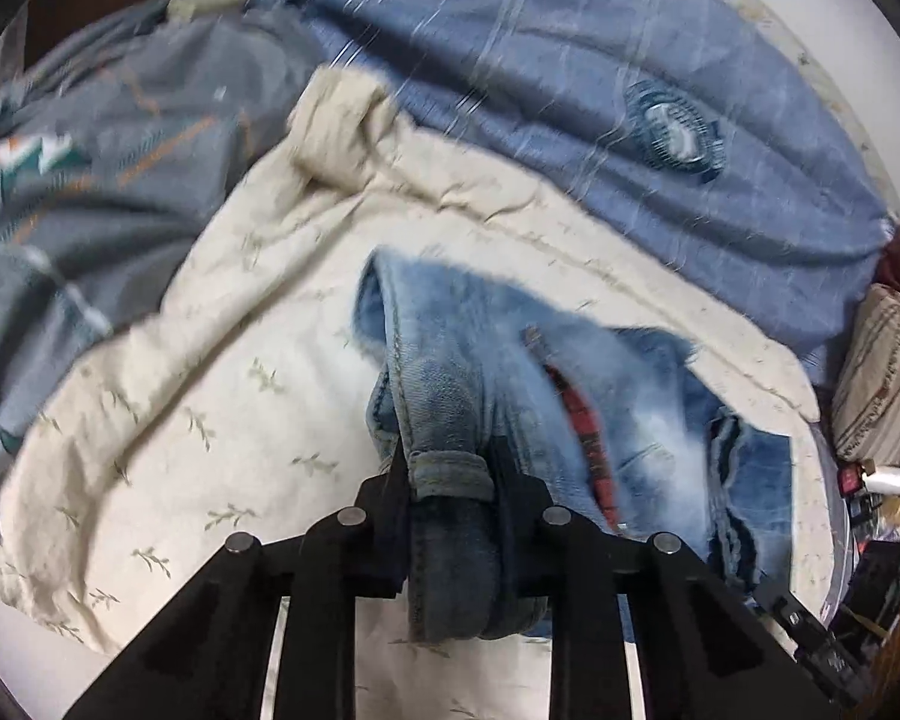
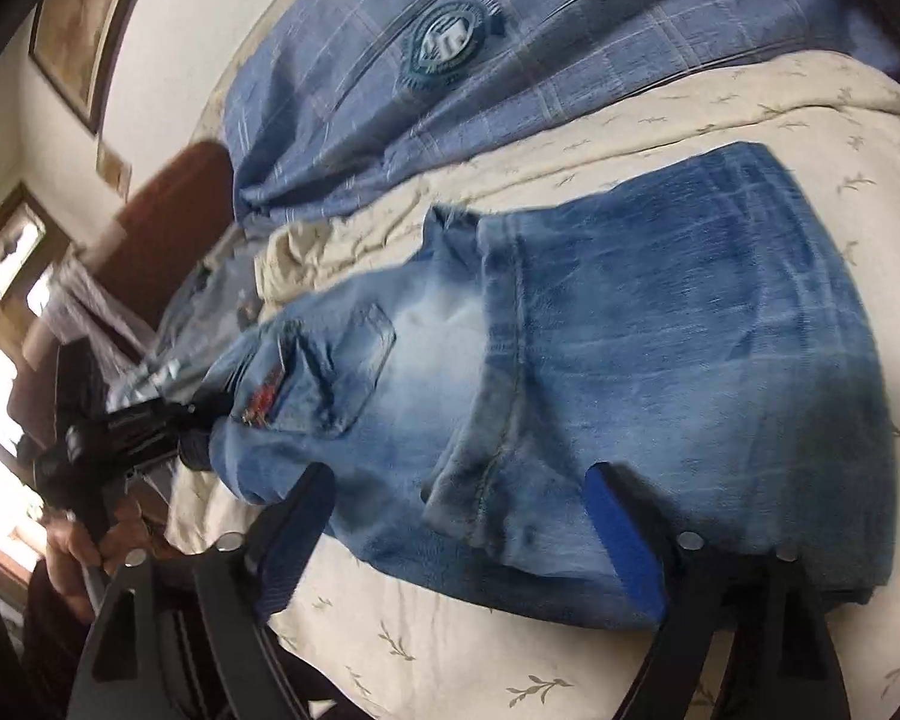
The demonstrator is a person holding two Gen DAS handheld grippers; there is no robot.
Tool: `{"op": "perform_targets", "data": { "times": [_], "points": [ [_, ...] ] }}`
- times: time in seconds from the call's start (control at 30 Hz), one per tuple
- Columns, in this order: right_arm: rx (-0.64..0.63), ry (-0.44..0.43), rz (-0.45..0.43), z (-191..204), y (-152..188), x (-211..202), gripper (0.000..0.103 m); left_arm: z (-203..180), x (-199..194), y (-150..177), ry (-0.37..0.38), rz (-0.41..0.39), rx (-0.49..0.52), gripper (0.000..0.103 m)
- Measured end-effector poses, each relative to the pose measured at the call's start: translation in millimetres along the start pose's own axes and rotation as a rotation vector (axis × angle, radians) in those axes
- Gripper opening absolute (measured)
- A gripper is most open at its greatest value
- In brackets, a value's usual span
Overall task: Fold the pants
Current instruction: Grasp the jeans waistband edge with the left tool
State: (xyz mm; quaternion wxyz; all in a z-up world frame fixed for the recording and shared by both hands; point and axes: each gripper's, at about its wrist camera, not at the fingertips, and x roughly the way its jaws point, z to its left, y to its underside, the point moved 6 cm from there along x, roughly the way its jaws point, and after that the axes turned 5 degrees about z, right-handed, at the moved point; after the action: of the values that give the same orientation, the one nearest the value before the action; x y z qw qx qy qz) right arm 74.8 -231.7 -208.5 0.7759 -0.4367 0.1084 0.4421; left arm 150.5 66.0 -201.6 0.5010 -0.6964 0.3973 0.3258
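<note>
Denim bunched between the two black fingers of the left gripper [image 1: 450, 480]: clamped tight on a rolled hem or belt-loop edge of the jeans [image 1: 480, 396], with a thick fold of the cloth hanging back through the gap toward the camera. Beyond that grip, faded blue jeans spread flat over the cream quilt [image 1: 222, 360] printed with small leaf sprigs, a strip of red plaid lining [image 1: 582, 420] showing in a fold just right of the clamped edge. Farther past the jeans, a blue checked blanket [image 1: 570, 90] with a round teal badge [image 1: 672, 126]; left of the jeans, a grey patterned sheet [image 1: 90, 180], blurred.

Spread wide apart, the right gripper [image 2: 462, 516], blue pads [image 2: 624, 540] on the inner faces, holding nothing; near edge of the jeans [image 2: 660, 330] lying between and just ahead of the fingers, apparently not pinched, though the view is smeared. Back pocket [image 2: 354, 360] of the jeans toward the left in this view, and past it the left gripper [image 2: 168, 420], gripping the far end of the jeans. Around the jeans, the same cream quilt [image 2: 450, 648]; beyond them the blue checked blanket [image 2: 450, 90], then a dark red headboard [image 2: 168, 210] and white wall.
</note>
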Motion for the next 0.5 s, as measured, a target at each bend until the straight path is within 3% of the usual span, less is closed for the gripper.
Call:
{"op": "perform_targets", "data": {
  "times": [0.13, 0.23, 0.27, 0.37, 0.5],
  "points": [
    [0.043, 0.008, -0.113, -10.9, -11.6, -24.5, 0.071, -39.2, -23.2, -9.7, 0.03, -0.062, 0.097, 0.019],
    [0.046, -0.002, -0.177, -16.4, -17.8, -42.8, 0.056, -67.1, -35.0, -16.3, -0.024, -0.106, 0.203, 0.017],
    [0.055, -0.001, -0.177, -19.7, -18.3, -44.6, 0.056, -69.5, -36.7, -17.6, -0.042, -0.112, 0.219, 0.017],
    [0.089, -0.005, -0.152, -28.4, -17.1, -43.6, 0.056, -51.4, -31.3, -21.8, -0.066, -0.092, 0.166, 0.022],
    [0.105, -0.021, -0.127, -29.1, -16.3, -40.8, 0.056, 15.1, -2.3, -15.9, -0.2, -0.005, 0.034, 0.045]
  ]
}}
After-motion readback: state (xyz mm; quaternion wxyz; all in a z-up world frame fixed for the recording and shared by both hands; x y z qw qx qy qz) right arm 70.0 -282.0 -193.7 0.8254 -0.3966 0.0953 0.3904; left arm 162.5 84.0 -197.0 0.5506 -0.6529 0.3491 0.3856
